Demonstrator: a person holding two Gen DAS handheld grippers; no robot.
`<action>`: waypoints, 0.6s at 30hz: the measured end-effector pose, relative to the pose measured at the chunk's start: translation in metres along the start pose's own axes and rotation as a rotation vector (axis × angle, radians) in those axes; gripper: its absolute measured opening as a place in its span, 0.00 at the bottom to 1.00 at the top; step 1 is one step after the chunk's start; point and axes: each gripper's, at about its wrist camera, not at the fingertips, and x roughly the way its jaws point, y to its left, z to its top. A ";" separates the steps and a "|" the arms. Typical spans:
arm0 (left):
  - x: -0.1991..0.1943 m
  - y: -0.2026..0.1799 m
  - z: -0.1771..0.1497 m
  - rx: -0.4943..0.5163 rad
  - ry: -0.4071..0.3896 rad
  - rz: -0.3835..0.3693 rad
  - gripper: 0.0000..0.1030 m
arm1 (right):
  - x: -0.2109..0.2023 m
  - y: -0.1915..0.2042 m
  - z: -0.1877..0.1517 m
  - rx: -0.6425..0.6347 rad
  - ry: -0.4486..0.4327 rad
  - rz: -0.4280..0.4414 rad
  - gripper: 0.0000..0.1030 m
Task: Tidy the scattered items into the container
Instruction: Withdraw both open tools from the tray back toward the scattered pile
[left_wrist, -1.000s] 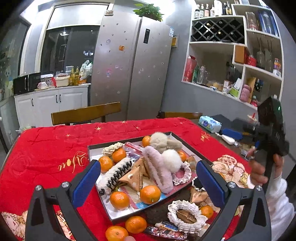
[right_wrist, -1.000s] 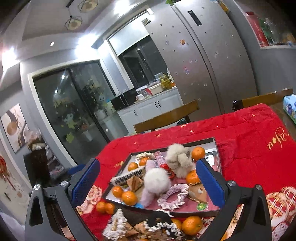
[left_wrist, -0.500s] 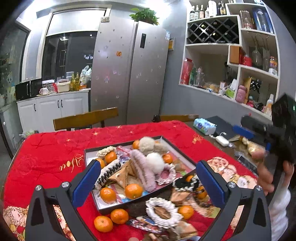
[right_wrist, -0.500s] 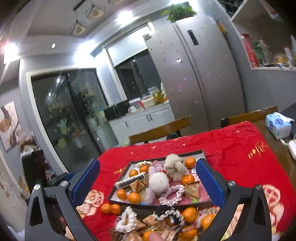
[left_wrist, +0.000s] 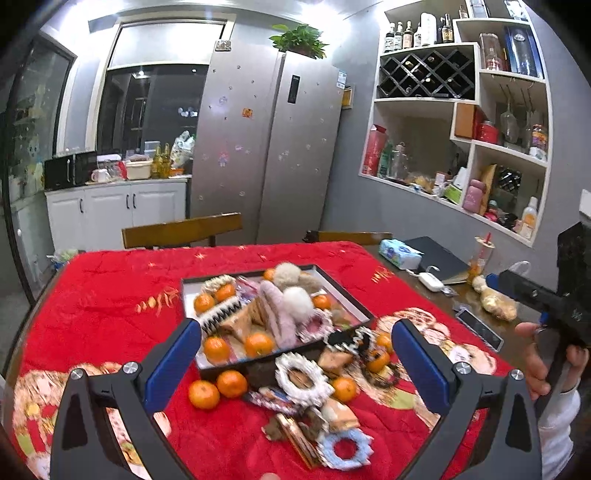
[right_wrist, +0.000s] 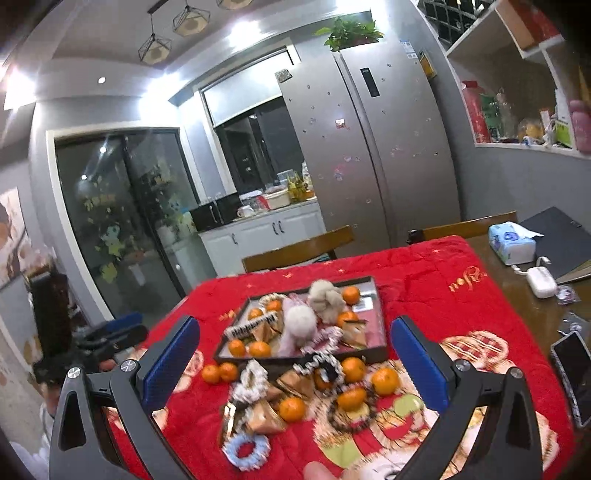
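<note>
A dark rectangular tray (left_wrist: 354, 302) (right_wrist: 381, 314) sits on the red tablecloth, holding tangerines, fluffy hair ties, a striped hair claw and wrapped snacks. In front of it lie loose tangerines (left_wrist: 232, 384) (right_wrist: 385, 381), a white scrunchie (left_wrist: 301, 378), a blue scrunchie (left_wrist: 345, 448) (right_wrist: 246, 448), a black-and-white scrunchie (right_wrist: 320, 363) and wrapped snacks (right_wrist: 264, 415). My left gripper (left_wrist: 295, 363) is open and empty, held above the loose items. My right gripper (right_wrist: 295, 363) is open and empty, raised above the same pile.
Two wooden chair backs (left_wrist: 181, 230) stand behind the table. On the bare table to the right lie a tissue pack (left_wrist: 400, 253), a black folder (left_wrist: 439, 258), a white charger (right_wrist: 541, 282) and a phone (right_wrist: 576, 373). The red cloth (left_wrist: 110, 288) covers the rest.
Both grippers have pulled back and risen away from the tray, so more of the loose pile in front of it shows. Both stay open and empty.
</note>
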 end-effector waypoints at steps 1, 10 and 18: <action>-0.002 -0.002 -0.004 0.001 -0.001 0.000 1.00 | -0.003 -0.001 -0.004 -0.005 -0.003 -0.007 1.00; -0.018 -0.012 -0.035 -0.007 0.023 0.045 1.00 | -0.010 -0.001 -0.026 -0.072 -0.011 -0.021 1.00; -0.009 -0.009 -0.036 -0.034 -0.002 -0.020 1.00 | 0.005 -0.009 -0.018 -0.040 -0.039 0.104 1.00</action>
